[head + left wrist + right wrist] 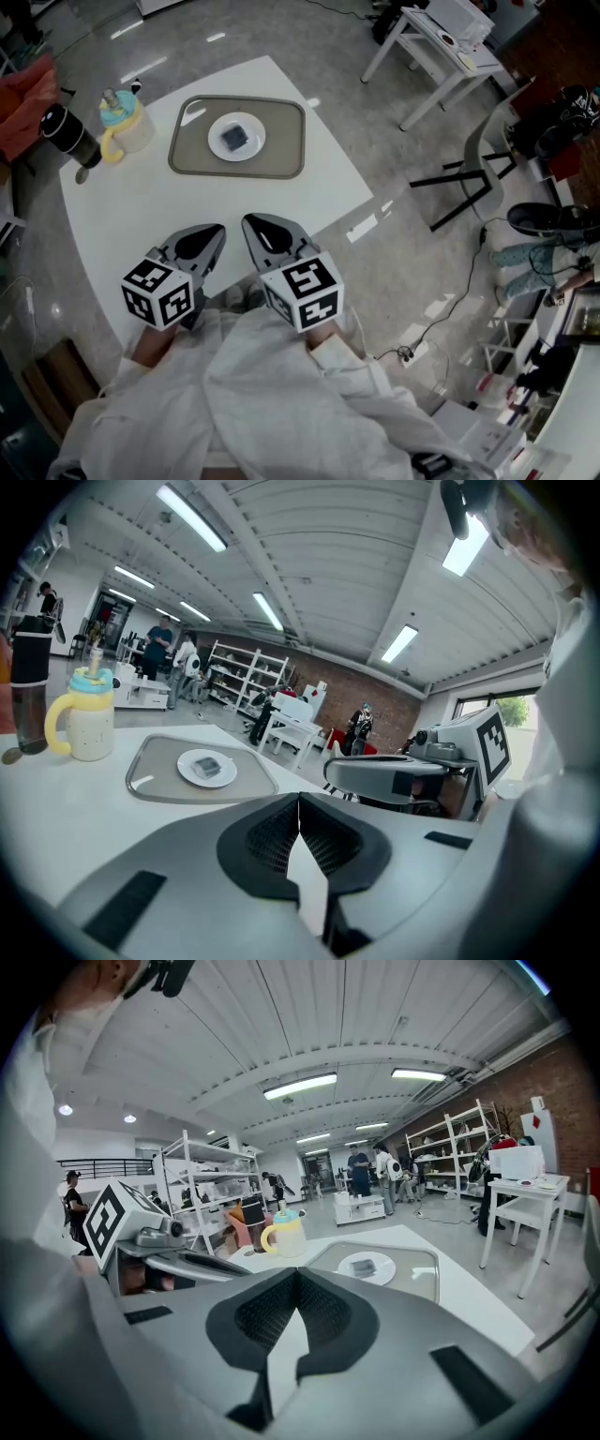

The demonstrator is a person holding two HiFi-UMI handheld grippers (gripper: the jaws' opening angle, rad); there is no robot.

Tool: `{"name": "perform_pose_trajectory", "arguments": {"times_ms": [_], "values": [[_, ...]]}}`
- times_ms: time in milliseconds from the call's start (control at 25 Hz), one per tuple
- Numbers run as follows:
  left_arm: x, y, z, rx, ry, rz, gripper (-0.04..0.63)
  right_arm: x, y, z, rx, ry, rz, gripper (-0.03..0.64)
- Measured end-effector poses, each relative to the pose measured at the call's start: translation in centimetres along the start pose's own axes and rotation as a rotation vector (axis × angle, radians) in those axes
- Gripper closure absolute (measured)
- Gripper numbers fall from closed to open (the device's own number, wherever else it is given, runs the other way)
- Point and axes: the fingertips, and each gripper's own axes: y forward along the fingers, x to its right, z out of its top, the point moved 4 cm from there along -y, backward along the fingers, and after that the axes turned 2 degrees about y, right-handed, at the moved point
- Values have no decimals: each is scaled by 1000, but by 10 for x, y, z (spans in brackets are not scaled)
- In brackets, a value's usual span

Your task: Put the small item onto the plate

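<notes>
A small dark square item lies on a white plate in the middle of a grey tray at the far side of the white table. In the left gripper view the item rests on the plate, and the right gripper view shows the same item on its plate. My left gripper and right gripper hover side by side over the near table edge, well short of the tray. Both are shut with nothing between their jaws.
A yellow-handled sippy cup and a black flask stand at the table's far left. A chair and a white side table are on the floor to the right. Shelves and people show in the background of the gripper views.
</notes>
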Motion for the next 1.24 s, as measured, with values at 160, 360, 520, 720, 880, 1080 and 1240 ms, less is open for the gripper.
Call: {"name": "perform_pose_trajectory", "arguments": {"times_ms": [160, 360, 520, 720, 880, 1080, 1240], "values": [[-2, 1, -1, -1, -7, -4, 584, 0, 4, 0, -7, -2, 6, 601], [-3, 1, 0, -2, -12, -6, 584, 0, 5, -1, -13, -14, 3, 601], [-4, 2, 2, 4, -7, -2, 584, 1, 6, -3, -18, 7, 14, 601], [-5, 2, 5, 18, -9, 2, 584, 4, 7, -2, -19, 0, 7, 601], [-7, 2, 7, 24, -8, 5, 584, 7, 7, 0, -14, 3, 5, 601], [-9, 3, 8, 26, -10, 10, 584, 9, 8, 0, -16, 6, 5, 601], [-6, 6, 9, 25, -13, 8, 584, 13, 6, 1, -16, 14, 7, 601]]}}
